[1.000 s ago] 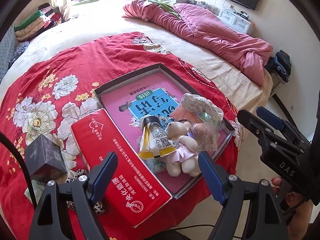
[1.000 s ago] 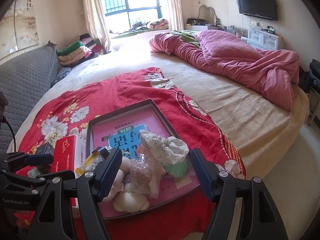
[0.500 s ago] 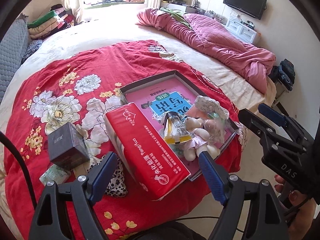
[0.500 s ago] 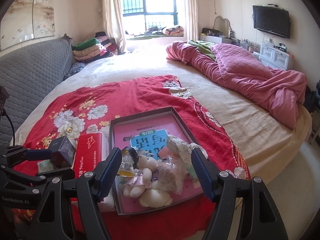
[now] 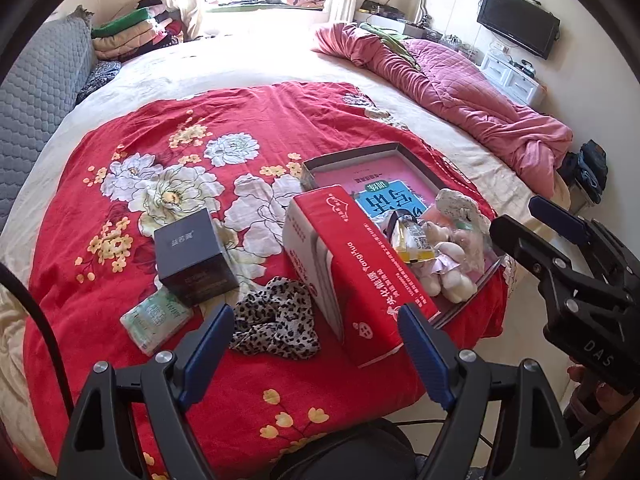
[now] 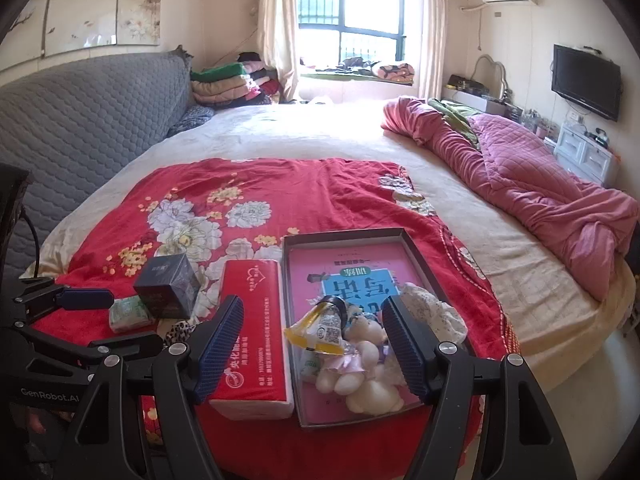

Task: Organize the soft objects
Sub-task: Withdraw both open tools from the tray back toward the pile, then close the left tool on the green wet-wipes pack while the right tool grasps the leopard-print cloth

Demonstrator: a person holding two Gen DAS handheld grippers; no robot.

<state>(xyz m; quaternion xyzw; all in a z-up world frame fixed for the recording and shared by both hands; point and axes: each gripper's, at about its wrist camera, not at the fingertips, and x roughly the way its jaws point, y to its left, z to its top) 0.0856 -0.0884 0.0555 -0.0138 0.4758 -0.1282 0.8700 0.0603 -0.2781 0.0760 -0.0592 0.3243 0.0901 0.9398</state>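
I have both grippers up off the bed, each angled downward. The left gripper (image 5: 316, 352) has its blue pads (image 5: 208, 350) spread wide with nothing between them. The right gripper (image 6: 314, 350) stands just as wide, its ribbed blue pads (image 6: 404, 350) also clear of any grip. From the left camera the right gripper (image 5: 560, 240) shows at the far right, with my hand (image 5: 604, 412) wrapped on its handle below. The right camera catches the left gripper (image 6: 60, 304) at the left edge.
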